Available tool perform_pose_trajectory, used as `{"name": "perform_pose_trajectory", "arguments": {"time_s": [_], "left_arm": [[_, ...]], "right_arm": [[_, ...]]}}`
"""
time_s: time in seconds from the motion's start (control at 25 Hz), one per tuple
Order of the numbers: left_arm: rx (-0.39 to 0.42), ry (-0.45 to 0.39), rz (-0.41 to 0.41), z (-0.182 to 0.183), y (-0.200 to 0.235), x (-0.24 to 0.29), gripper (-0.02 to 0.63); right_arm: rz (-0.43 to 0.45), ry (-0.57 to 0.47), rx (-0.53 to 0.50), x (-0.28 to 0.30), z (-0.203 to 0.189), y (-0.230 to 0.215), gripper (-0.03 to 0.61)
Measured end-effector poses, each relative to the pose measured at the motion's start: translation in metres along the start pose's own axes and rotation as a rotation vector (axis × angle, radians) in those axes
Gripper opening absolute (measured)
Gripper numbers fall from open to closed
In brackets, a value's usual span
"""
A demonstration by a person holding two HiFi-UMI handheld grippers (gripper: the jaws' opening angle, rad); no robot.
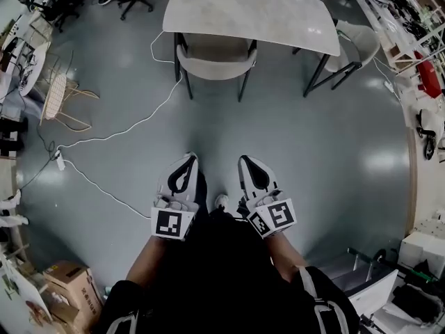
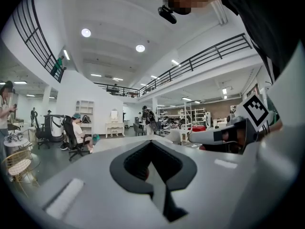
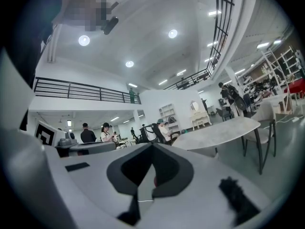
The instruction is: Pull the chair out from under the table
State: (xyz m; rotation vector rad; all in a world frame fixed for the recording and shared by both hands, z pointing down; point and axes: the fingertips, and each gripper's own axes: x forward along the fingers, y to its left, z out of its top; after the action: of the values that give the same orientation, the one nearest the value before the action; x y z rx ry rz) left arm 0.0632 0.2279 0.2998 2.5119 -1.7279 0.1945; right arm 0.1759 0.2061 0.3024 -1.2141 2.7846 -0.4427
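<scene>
Chair: pale cream-grey shell with a curved wraparound backrest on thin dark legs; it stands tucked in at the near long side of the table, toward its left end, with the backrest turned to you; the two rear legs splay onto the grey floor; the front of the seat and the front legs are hidden under the pale, stone-look top.

Left tongs: you hold them low in front of your body, pointing toward the table; jaws pressed together with nothing between them, as the left gripper view confirms; well apart from the chair.

Right tongs: just beside the left pair, likewise closed on nothing; also well apart from the chair.

Second chair: same pale make, at the table's right end; partly covered by the tabletop.

White cable: it trails across the floor from the chair's left side toward the left edge of the head view.

Hard to make out: in the right gripper view the table shows nearly edge-on, and what sits under it is too blurred to tell; your dark clothing fills the bottom of the head view, with one shoe showing between the two pairs of tongs.
</scene>
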Motion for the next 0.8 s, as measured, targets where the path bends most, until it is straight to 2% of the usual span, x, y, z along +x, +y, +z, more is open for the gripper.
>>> {"name": "perform_pose_trajectory", "arguments": {"time_s": [0.32,0.8], "left_arm": [[-0.047,-0.001,-0.050,0.000,0.044,0.056,0.006],[-0.098,0.025,-0.098,0.002,0.150,0.128,0.006]], "right_arm": [[-0.045,0.004,-0.005,0.063,0.011,-0.023,0.015],[-0.101,0.033,-0.013,0.182,0.022,-0.043,0.015]]}}
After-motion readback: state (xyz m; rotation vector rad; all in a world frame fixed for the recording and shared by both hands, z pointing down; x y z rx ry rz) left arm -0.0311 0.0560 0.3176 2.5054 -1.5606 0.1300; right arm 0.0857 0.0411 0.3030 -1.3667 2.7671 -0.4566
